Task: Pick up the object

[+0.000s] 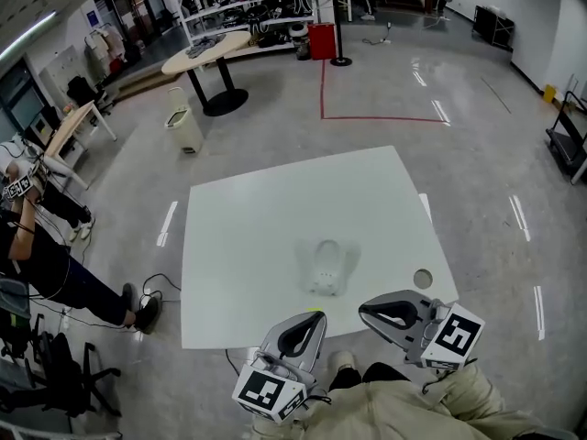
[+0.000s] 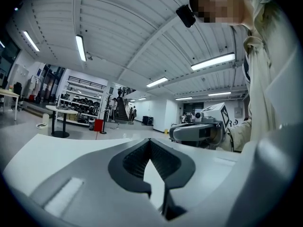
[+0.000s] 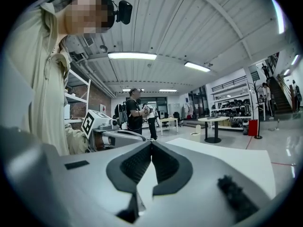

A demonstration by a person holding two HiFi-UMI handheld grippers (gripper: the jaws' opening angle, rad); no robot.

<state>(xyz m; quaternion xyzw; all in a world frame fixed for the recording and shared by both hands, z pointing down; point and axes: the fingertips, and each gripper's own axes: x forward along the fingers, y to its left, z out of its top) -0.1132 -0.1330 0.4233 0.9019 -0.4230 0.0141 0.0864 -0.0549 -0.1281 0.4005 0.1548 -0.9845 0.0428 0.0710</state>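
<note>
While the pale rounded plastic object (image 1: 326, 266) lies on the white table (image 1: 238, 236), the left gripper (image 1: 303, 330) and right gripper (image 1: 393, 313) hover short of it, jaws together and empty, so the approach likely needs one opened first.

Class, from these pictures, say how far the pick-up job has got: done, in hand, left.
Done: nothing; the white object lies untouched on the table. In hand: nothing; the left claw and right claw are shut and empty by the near edge. Left: reach, open, grasp, lift.
</note>
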